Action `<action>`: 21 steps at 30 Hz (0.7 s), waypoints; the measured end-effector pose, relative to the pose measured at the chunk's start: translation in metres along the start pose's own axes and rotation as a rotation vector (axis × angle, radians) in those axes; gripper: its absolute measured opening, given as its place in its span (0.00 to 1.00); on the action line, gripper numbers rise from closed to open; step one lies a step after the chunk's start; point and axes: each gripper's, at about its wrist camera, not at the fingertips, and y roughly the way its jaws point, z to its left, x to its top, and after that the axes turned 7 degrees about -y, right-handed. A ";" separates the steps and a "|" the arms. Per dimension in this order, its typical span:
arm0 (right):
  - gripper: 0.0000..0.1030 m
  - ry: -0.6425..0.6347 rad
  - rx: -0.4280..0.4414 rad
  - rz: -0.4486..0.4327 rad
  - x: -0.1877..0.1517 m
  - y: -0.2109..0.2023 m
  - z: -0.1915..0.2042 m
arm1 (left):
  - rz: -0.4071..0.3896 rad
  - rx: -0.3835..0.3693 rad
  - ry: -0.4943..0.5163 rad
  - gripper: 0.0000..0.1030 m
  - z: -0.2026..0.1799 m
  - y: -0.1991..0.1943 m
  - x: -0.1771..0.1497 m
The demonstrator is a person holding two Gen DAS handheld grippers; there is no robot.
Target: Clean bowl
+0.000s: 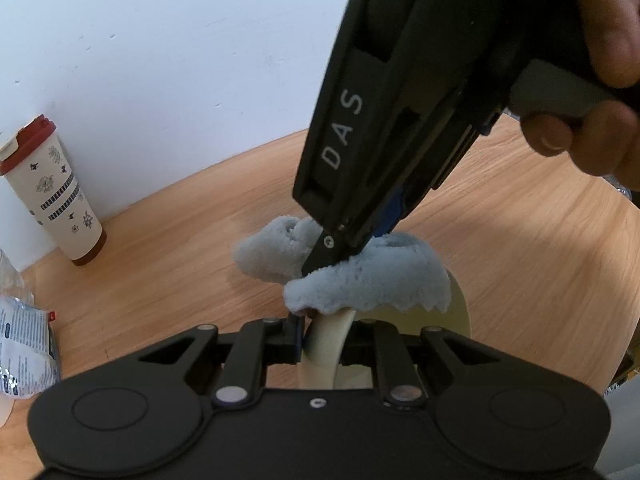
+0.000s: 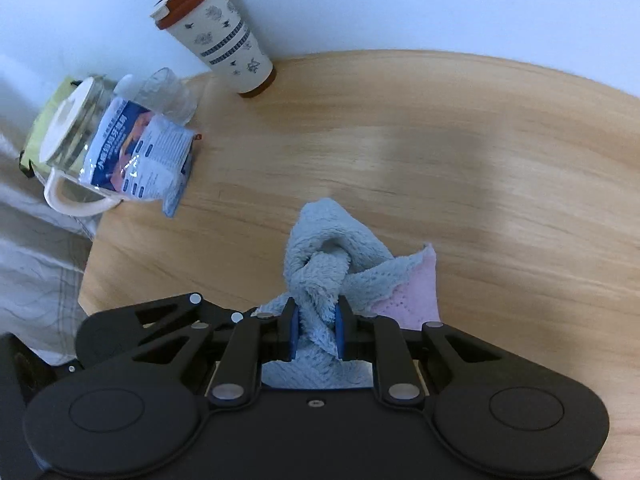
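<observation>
In the left wrist view my left gripper (image 1: 326,340) is shut on the rim of a cream bowl (image 1: 456,308), which it holds tilted just above the wooden table (image 1: 500,240). A fluffy light-blue cloth (image 1: 376,280) lies bunched over the bowl's upper edge and hides most of the inside. My right gripper (image 1: 330,250) comes down from above, held by a hand (image 1: 600,80), and presses into the cloth. The right wrist view shows that gripper (image 2: 316,334) shut on the twisted cloth (image 2: 332,252), whose underside is pink. The bowl does not show there.
A cream travel cup (image 1: 52,192) with a red lid (image 2: 216,32) stands at the wall. At the table's left end are a glass jug with a white handle (image 2: 76,132) and a blue-and-white packet (image 2: 148,152). Pale fabric (image 2: 36,240) hangs off the left edge.
</observation>
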 end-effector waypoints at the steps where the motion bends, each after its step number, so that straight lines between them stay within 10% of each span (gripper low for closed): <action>1: 0.20 0.020 0.004 0.002 -0.001 0.001 -0.006 | -0.001 -0.003 0.007 0.13 -0.001 0.000 0.000; 12: 0.20 0.239 -0.053 0.076 -0.032 0.016 -0.066 | 0.005 -0.011 0.000 0.13 -0.002 0.000 0.000; 21: 0.19 0.282 0.089 -0.017 -0.024 -0.007 -0.061 | 0.003 -0.002 0.019 0.13 -0.007 -0.001 0.001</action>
